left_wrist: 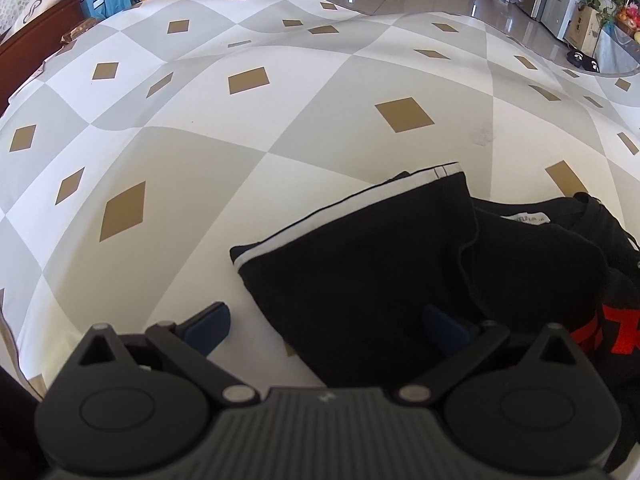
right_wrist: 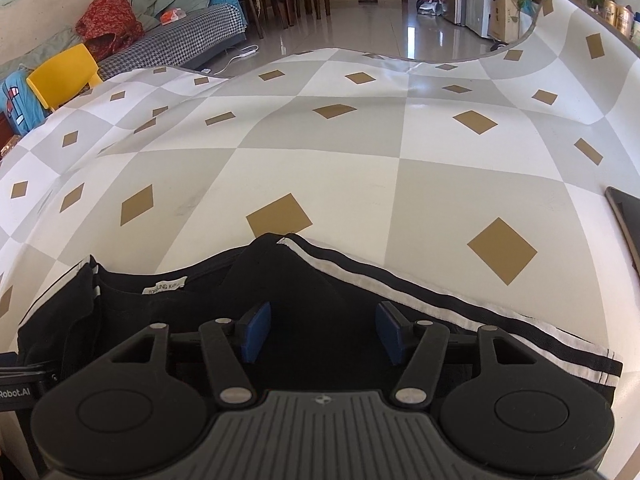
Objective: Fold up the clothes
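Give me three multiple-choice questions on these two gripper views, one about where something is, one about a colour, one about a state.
1. Where does the black garment lie?
A. on the checked cloth
B. on the yellow chair
C. on the floor

2. What colour is the print on the garment in the left view?
A. green
B. red
C. yellow

3. How does the right gripper stand?
A. shut on the garment
B. open over the garment
C. out of view

Answers: 1 A, the checked cloth shows all round the garment; 2 B, the red print sits at its right edge; 3 B, its blue pads stand apart with dark fabric between.
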A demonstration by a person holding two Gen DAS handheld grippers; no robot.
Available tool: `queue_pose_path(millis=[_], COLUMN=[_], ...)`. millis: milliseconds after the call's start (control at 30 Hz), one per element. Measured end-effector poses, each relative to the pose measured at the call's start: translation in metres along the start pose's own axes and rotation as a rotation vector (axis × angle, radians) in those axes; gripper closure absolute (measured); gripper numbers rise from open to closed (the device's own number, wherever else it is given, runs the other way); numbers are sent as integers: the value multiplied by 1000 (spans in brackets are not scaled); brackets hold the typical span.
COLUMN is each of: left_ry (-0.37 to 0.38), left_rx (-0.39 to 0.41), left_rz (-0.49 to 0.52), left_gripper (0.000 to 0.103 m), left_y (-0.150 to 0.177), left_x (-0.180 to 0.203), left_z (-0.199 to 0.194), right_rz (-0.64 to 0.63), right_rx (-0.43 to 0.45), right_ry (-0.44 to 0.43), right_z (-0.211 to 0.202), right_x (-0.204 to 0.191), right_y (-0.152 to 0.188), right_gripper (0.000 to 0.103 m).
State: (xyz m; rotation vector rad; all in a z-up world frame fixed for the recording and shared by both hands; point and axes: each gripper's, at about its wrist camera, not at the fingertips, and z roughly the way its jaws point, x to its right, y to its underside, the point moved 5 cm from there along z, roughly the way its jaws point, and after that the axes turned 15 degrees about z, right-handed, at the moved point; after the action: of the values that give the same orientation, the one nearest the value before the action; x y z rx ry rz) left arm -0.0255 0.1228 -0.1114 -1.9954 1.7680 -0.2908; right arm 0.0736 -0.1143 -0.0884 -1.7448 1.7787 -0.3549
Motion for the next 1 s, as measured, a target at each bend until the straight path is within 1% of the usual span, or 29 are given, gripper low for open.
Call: queue_pose_path(millis=[167,233,300,367,467,500,567,667,767,900,967,1000], left_ry=[-7,-9,-11,-12,-14,-14,-13,-14,-22,-46,-51,-41], left_rx=[12,16,21,25,32,35,43,50,54,62,65,65], left_rz=[1,0,-1,-3,-8,-10,-11,-17,-36,-74,-89,-96], left_gripper=[0,0,0,0,0,2,6,10,14,16,16,16], left_y=[-3,-4,-4,-5,-6,-7,-8,-10,-11,-13,-14,-14], left_x=[1,0,0,0,0,-1,-1,-3,-7,-16,-20,-20], left_z=[2,3,4,4,4,4,3,2,2,0,-2,-2], right_rz=[-116,-100,-93,-101,-103,-95,-76,-22,20,79,133,149], right_rx=[23,26,34,41,49,51,58,92,142,202,173,157], right_ry=[59,62,66,65,61,60,57,42,79,122,97,85], right_z=[6,7,6,6,5,4,3,-5,-12,-22,-23,-23], right_x=[-11,-10,-9,-10,-12,-11,-9,-4,6,19,27,29], right_y=[8,7,5,5,4,4,2,-4,-13,-23,-26,-26], right_gripper=[45,46,54,67,82,84,92,96,101,101,100,100])
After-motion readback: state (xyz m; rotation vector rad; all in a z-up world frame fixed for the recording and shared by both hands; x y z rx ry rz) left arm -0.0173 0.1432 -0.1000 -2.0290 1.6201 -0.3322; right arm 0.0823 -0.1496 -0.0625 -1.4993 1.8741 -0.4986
